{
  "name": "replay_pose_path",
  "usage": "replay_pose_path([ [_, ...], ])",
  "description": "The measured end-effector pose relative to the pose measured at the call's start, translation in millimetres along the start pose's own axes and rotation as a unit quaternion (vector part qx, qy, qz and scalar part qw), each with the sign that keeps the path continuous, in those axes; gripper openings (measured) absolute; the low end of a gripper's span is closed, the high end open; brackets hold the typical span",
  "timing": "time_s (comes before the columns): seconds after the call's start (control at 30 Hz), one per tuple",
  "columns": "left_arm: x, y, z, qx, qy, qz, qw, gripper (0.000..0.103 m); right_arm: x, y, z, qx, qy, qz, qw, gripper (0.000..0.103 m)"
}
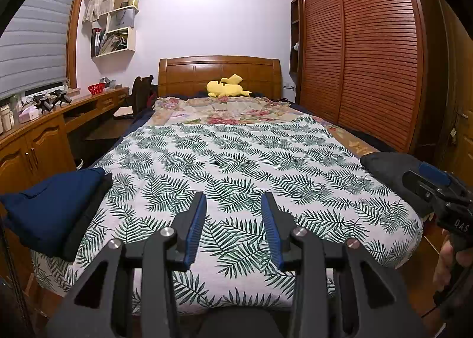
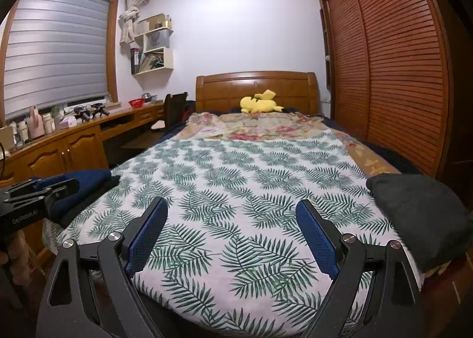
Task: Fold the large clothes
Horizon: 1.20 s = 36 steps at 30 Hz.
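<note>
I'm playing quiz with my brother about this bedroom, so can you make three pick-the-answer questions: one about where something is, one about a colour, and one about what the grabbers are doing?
1. Where is the yellow plush toy?
A. on the desk
B. at the head of the bed, by the headboard
C. on the floor

2. What colour is the folded garment on the bed's left edge?
A. dark blue
B. red
C. white

3. What is the right gripper doing?
A. clamping the leaf-print sheet
B. holding the toy
C. open, holding nothing

Answers:
1 B, the toy lies right in front of the wooden headboard.
2 A, the folded pile is navy.
3 C, its blue pads stand wide apart, with only the sheet seen beyond them.
</note>
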<state>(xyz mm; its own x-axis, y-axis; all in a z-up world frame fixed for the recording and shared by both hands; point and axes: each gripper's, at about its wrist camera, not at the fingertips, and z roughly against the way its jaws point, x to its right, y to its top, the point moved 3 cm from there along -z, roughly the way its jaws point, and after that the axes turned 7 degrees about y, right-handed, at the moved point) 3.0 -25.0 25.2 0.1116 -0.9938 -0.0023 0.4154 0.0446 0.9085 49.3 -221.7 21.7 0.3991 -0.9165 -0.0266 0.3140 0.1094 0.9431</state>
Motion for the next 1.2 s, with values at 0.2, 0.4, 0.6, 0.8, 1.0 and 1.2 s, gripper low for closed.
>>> replay_pose_path([
  [0.2, 0.4, -0.5, 1.0, 0.002, 0.001, 0.0, 1.0, 0.037, -0.5, -0.3, 1.3, -0.001, 0.002, -0.001, 1.0, 0.09],
  [0.4, 1.3, -0.6, 3.2, 0.004, 0.004, -0.002, 1.0, 0.037, -2.0, 0.3, 2.2, 0.0, 0.003, -0.001, 1.0, 0.09],
  [0.6, 1.3, -0.7, 4.2, 0.003, 0.003, -0.001, 1.0, 0.037, -4.4, 0.4, 2.5, -0.001, 0.005, 0.0, 1.0, 0.09],
  [0.8, 1.4, -0.8, 3.8, 0.006, 0.007, -0.004, 1.0, 0.037, -5.8, 0.0, 2.5, -0.001, 0.006, -0.001, 1.0, 0.09],
  [1.0, 3.3, -0.5, 5.5, 0.008, 0.005, -0.004, 1.0, 0.037, -8.5, -0.3, 2.5, -0.002, 0.007, -0.001, 1.0, 0.09],
  [1.2, 3.8, -0.3, 6.5, 0.008, 0.003, -0.003, 1.0, 0.037, -8.6, -0.5, 2.4, -0.002, 0.007, -0.002, 1.0, 0.09],
])
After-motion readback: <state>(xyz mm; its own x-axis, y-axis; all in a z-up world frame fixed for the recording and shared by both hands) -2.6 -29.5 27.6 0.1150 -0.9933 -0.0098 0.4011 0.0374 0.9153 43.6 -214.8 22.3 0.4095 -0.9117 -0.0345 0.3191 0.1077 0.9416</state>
